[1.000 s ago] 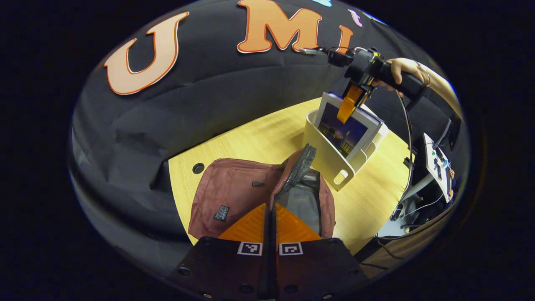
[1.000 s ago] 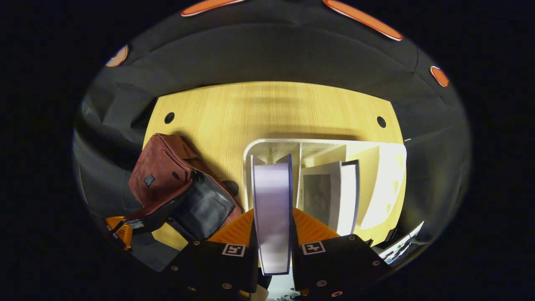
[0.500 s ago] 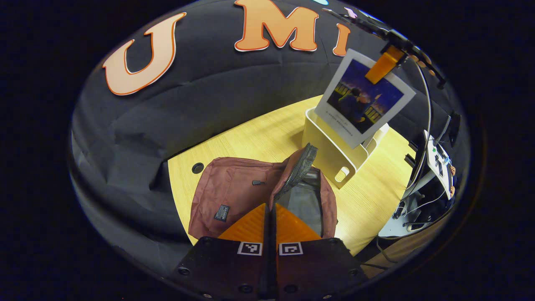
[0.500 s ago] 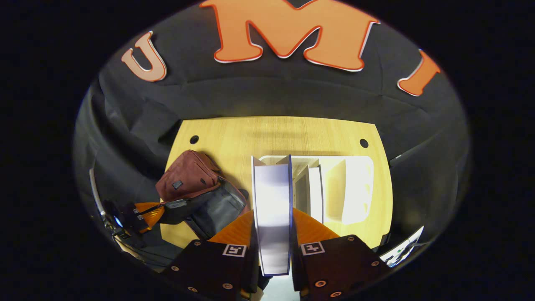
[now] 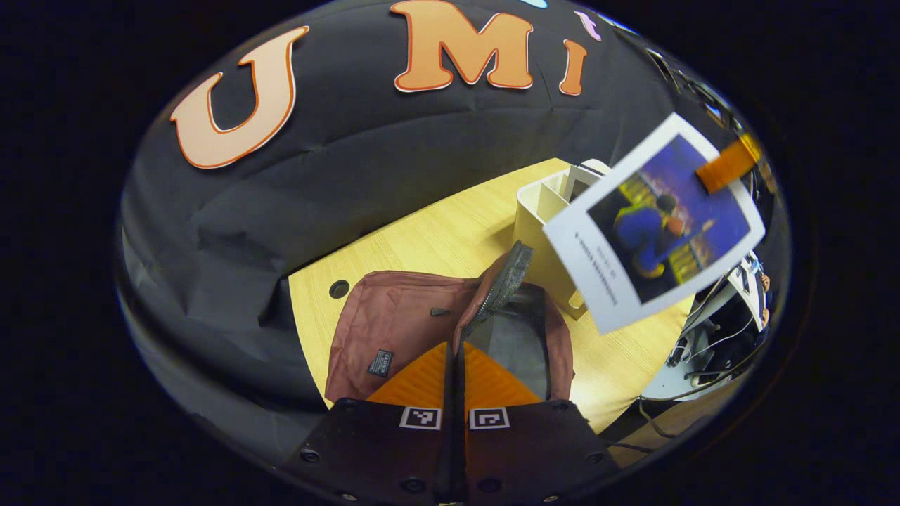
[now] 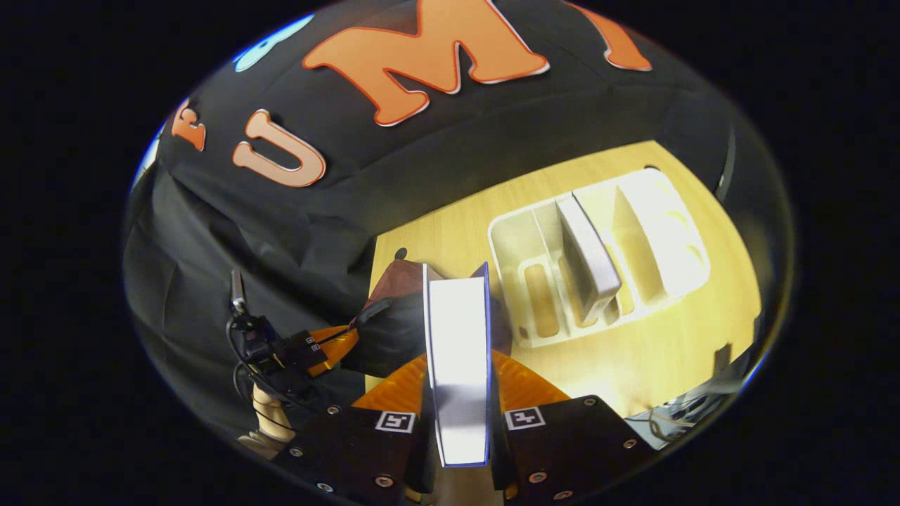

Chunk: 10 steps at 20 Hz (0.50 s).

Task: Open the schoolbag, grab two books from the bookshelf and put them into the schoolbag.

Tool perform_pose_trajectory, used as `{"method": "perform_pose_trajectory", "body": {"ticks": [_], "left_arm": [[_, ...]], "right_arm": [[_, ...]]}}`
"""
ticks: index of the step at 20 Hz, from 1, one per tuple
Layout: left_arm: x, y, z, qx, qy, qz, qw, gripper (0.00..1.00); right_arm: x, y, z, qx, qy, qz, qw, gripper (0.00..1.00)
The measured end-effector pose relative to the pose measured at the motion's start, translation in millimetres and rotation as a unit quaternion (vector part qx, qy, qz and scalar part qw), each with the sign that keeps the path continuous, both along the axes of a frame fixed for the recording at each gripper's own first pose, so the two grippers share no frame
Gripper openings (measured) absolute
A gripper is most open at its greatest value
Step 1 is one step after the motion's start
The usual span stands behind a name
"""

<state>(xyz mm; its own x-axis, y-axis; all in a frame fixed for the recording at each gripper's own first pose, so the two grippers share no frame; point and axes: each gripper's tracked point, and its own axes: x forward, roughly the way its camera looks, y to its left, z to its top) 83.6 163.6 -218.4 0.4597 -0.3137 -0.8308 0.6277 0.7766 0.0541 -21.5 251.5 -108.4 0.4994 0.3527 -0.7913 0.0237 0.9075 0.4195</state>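
Schoolbag [image 5: 415, 330] sits open on the wooden table [image 5: 436, 239], and the left gripper [image 5: 455, 372] has its fingers pinched tight on the edge of the flap, holding the mouth open. Right gripper [image 6: 458, 393] is clamped on a white-edged book [image 6: 458, 351], held up in the air over the bag. From the left gripper view that book's cover [image 5: 654, 225] hangs tilted just in front of the white bookshelf [image 6: 598, 267]. One more book [image 6: 587, 256] stands in a middle slot of the shelf.
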Motion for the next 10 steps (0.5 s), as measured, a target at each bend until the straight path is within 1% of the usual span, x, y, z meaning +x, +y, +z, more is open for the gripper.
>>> {"method": "perform_pose_trajectory", "body": {"ticks": [1, 3, 4, 7, 9, 10], "left_arm": [[0, 0, 1, 0.003, -0.001, 0.0, 1.0, 0.01], [0, -2, 5, 0.006, -0.004, -0.003, 1.0, 0.01], [-1, -4, 9, 0.006, -0.006, -0.004, 1.0, 0.01], [-2, -12, 21, 0.01, -0.013, -0.009, 1.0, 0.01], [-3, -16, 27, 0.009, -0.019, -0.009, 1.0, 0.01], [-6, -18, 28, 0.008, -0.018, -0.008, 1.0, 0.01]], "right_arm": [[-2, 9, -21, 0.032, 0.007, -0.014, 0.999, 0.32], [-1, 29, -54, 0.101, 0.024, -0.049, 0.993, 0.32], [3, 38, -72, 0.119, 0.029, -0.058, 0.991, 0.31], [12, 61, -123, 0.119, 0.037, -0.082, 0.989, 0.32], [17, 75, -139, 0.138, 0.042, -0.099, 0.985, 0.32], [20, 87, -145, 0.149, 0.044, -0.099, 0.983, 0.32]]}}
